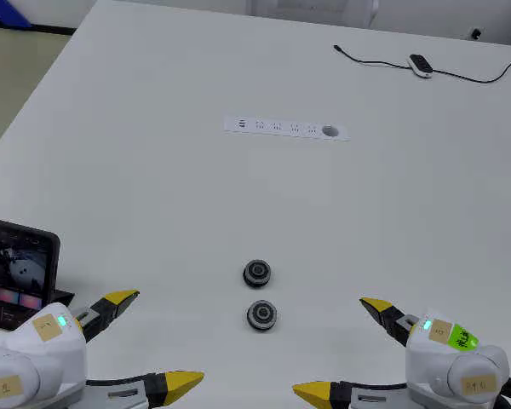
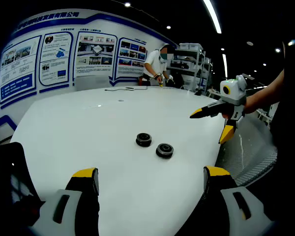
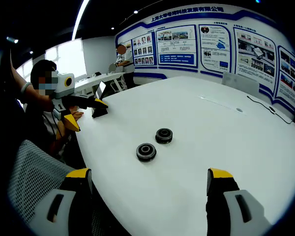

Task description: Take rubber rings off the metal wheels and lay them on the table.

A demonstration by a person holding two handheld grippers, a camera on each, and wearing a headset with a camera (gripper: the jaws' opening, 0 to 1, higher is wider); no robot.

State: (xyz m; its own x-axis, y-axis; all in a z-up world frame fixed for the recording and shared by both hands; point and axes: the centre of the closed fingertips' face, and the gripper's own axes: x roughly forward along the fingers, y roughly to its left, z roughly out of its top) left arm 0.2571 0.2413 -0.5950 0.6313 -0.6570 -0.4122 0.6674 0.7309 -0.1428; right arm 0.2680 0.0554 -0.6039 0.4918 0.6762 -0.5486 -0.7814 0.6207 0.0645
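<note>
White tabletop (image 1: 153,170) carries both metal wheels, the far wheel (image 1: 257,273) and the near wheel (image 1: 261,314), close together just ahead of me. My left gripper (image 1: 163,336) and right gripper (image 1: 333,347) are spread wide, holding nothing. I'd pin the near wheel with one and peel its rubber ring (image 1: 249,316) with the other. Both wheels lie flat with axles up; being round, neither has a long axis.

Company lab or showroom hall: blue-trimmed info boards (image 3: 187,45) along the wall, big white counter (image 1: 196,196) with power strip (image 1: 285,129), storage racks (image 2: 191,61), mesh office chair (image 3: 32,172), ceiling strip lights (image 2: 212,14).
</note>
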